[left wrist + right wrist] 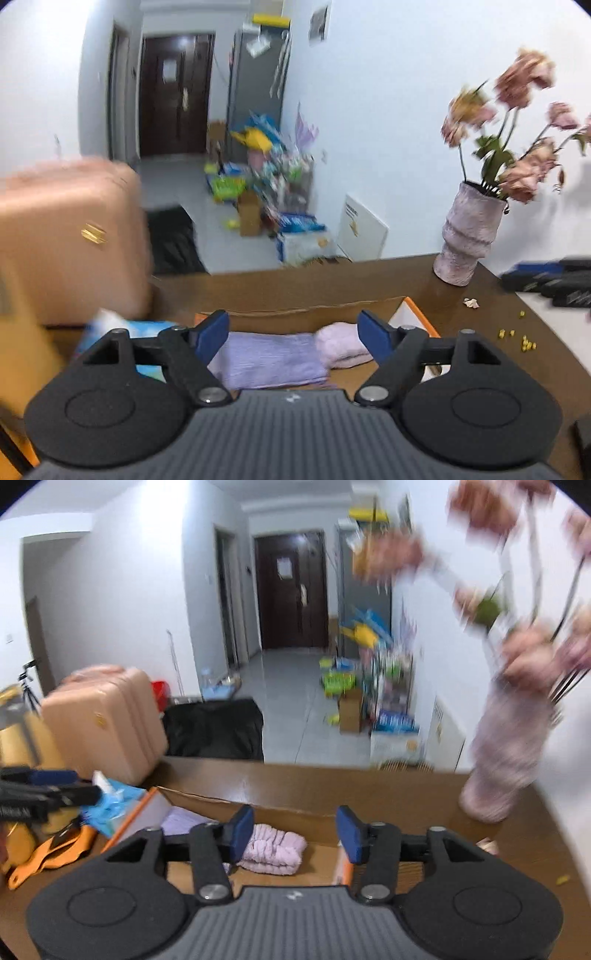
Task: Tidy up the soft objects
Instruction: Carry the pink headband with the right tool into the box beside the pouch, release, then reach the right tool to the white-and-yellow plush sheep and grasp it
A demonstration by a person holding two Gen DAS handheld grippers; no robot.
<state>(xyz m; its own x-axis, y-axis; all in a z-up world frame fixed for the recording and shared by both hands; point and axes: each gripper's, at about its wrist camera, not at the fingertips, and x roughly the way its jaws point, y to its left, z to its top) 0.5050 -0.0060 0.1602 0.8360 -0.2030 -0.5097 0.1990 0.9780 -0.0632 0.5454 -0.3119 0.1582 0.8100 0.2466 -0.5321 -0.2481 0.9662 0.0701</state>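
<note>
Left gripper (pixel 293 334) and right gripper (pixel 294 833), jaws parted and empty, hang above the open cardboard box (pixel 317 310) at lower centre, where the folded lilac cloth (pixel 269 360) and fluffy pink towel (pixel 271 853) lie stowed

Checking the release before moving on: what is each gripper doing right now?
Left gripper: open, holding nothing; lilac folded cloth lies in the box below.
Right gripper: open, holding nothing; pink towel lies free.

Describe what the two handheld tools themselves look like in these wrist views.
Both match. The left tool and right tool each have a dark grey ribbed body with a small pale logo at its front edge, flanked by two rounded black housings with circular recesses. Black link arms on silver pivot bolts carry flat blue pads. No cables, hands or sleeves are visible.
</note>
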